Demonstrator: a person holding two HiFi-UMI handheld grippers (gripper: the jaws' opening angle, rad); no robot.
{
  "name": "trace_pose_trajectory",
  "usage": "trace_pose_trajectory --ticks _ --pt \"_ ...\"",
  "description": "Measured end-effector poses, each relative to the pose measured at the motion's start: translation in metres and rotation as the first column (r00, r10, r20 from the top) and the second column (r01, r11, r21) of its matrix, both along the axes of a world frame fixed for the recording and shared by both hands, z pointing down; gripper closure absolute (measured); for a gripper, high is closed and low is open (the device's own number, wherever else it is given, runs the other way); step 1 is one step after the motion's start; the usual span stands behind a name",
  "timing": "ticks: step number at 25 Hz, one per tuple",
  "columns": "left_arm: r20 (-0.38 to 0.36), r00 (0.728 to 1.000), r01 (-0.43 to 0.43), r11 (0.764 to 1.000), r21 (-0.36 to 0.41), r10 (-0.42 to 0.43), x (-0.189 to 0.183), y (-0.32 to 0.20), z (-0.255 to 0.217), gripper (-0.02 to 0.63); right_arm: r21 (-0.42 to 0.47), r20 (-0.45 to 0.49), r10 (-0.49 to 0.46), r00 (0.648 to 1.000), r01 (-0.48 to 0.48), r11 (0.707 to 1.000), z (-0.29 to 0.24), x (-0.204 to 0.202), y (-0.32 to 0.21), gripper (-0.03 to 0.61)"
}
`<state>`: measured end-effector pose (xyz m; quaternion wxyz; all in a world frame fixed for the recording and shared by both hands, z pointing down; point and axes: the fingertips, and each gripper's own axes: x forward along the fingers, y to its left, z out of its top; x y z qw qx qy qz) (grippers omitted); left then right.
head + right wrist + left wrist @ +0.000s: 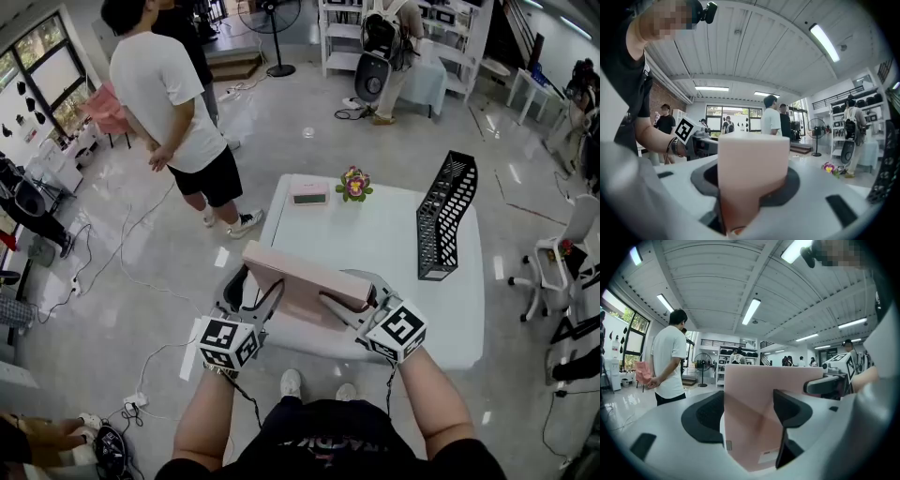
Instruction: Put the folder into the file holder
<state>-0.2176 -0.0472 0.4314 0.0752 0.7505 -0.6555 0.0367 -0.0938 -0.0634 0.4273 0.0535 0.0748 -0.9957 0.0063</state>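
I hold a pink folder (302, 278) slanted above the front edge of the white table (384, 246). My left gripper (270, 298) is clamped on its left end, and my right gripper (336, 302) on its right end. In the left gripper view the folder (754, 399) stands flat between the two dark pads of the left gripper (749, 414). Seen along the right gripper (751, 190), the folder's rounded spine (752, 161) fills the gap between its jaws. The black mesh file holder (446, 216) stands upright on the table's right side, apart from both grippers; its edge (884, 183) shows at far right.
A small pink box (308, 193) and a flower ornament (354, 184) sit at the table's far edge. A person in a white shirt (169, 98) stands beyond the table's left corner. A white chair (561, 255) is at the right, and cables (112, 253) trail over the floor.
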Motion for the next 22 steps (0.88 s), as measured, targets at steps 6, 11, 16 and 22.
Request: trace_pose_trajectory --ticks 6,11,16,22 --pt "0.003 1.000 -0.009 1.000 0.011 0.009 0.025 0.004 -0.006 0.302 -0.021 0.028 0.100 0.995 -0.100 0.995 -0.002 0.033 -0.004 0.417" --pt "-0.007 0.997 -0.071 0.997 0.016 0.071 0.069 -0.005 -0.006 0.394 -0.046 0.045 0.211 0.976 -0.209 0.977 -0.005 0.077 -0.017 0.423" --pt "-0.053 0.984 -0.167 0.986 0.024 0.168 0.131 -0.020 -0.010 0.575 -0.052 0.042 0.328 0.944 -0.326 0.944 -0.011 0.133 -0.026 0.430" --pt "-0.068 0.939 -0.336 0.941 0.043 0.338 0.214 -0.039 -0.016 0.612 -0.064 0.058 0.468 0.882 -0.465 0.883 -0.017 0.199 -0.028 0.433"
